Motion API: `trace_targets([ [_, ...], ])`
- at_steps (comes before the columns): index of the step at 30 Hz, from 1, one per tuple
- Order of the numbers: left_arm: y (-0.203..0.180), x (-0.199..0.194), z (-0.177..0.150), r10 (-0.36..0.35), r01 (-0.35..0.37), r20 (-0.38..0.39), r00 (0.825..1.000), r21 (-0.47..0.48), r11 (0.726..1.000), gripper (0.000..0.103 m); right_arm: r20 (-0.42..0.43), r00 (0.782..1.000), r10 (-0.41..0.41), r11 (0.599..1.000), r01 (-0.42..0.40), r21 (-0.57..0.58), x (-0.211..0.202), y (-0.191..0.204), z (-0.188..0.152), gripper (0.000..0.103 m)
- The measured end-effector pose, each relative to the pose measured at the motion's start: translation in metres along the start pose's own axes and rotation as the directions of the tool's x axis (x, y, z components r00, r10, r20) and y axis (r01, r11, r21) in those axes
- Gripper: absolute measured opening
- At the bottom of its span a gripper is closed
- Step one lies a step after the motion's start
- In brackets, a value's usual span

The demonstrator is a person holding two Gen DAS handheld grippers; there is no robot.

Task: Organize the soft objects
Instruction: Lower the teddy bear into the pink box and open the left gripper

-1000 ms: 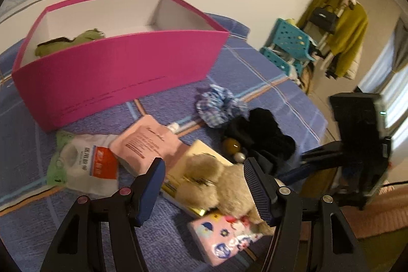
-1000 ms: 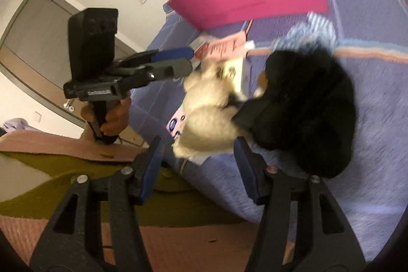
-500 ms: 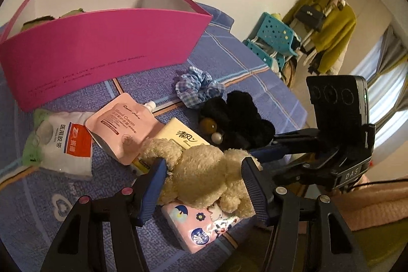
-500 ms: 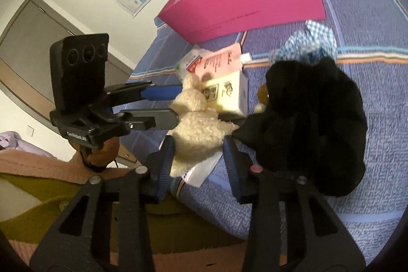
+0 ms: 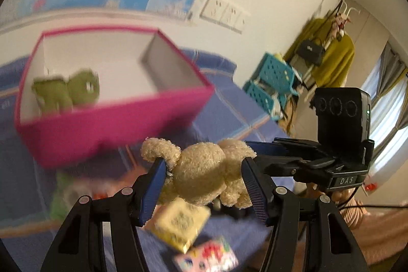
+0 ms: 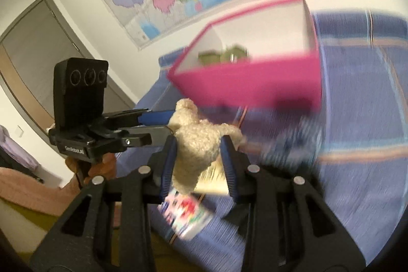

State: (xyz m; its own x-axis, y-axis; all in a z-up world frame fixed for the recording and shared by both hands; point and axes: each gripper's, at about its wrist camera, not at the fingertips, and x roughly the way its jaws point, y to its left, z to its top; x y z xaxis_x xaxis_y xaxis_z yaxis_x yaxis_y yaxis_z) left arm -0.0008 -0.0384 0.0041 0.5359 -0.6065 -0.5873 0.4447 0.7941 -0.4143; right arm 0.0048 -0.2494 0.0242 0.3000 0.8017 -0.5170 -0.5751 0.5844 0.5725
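Note:
A cream plush bear (image 5: pixel 201 175) hangs in the air between both grippers. My left gripper (image 5: pixel 204 182) is shut on its body, and my right gripper (image 6: pixel 199 154) is shut on it from the other side; the bear also shows in the right wrist view (image 6: pixel 196 144). Beyond it stands an open pink box (image 5: pixel 114 126) with white inner walls, also in the right wrist view (image 6: pixel 255 83). A green plush toy (image 5: pixel 66 91) lies inside the box at its left end.
On the blue checked bedspread (image 5: pixel 229 116) below lie a yellow packet (image 5: pixel 181 226), a floral tissue pack (image 5: pixel 206 259) and a white and green pouch (image 5: pixel 66 195). A teal rack (image 5: pixel 272 83) and hanging clothes stand at the right. A map covers the wall.
Both grippers have closed on the bear and lifted it off the bed toward the pink box. The black plush has dropped out of sight.

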Motion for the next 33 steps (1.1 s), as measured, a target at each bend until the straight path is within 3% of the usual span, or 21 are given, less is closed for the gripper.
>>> trace_targets([
  [7, 0.004, 0.004, 0.063, 0.062, -0.064, 0.092, 0.994, 0.013, 0.998, 0.061, 0.081, 0.996, -0.03, 0.998, 0.034, -0.046, 0.003, -0.011, 0.067, 0.036],
  [14, 0.027, 0.025, 0.099, 0.064, -0.06, 0.098, 0.993, -0.045, 0.997, 0.063, 0.094, 0.993, -0.067, 0.996, 0.071, -0.045, 0.014, -0.03, 0.111, 0.036],
  [19, 0.044, 0.049, 0.104, 0.074, -0.067, 0.061, 0.995, -0.104, 0.992, 0.063, 0.078, 0.993, -0.083, 0.996, 0.085, -0.014, 0.024, -0.05, 0.127, 0.036],
  [27, 0.069, 0.094, 0.095, 0.093, -0.104, -0.073, 0.993, -0.172, 0.98, 0.063, 0.026, 0.986, -0.167, 0.986, 0.167, 0.017, 0.047, -0.073, 0.13, 0.036],
  [33, 0.08, 0.096, 0.083, 0.115, -0.133, -0.099, 0.988, -0.2, 0.971, 0.065, 0.034, 0.977, -0.21, 0.978, 0.21, 0.02, 0.043, -0.076, 0.122, 0.037],
])
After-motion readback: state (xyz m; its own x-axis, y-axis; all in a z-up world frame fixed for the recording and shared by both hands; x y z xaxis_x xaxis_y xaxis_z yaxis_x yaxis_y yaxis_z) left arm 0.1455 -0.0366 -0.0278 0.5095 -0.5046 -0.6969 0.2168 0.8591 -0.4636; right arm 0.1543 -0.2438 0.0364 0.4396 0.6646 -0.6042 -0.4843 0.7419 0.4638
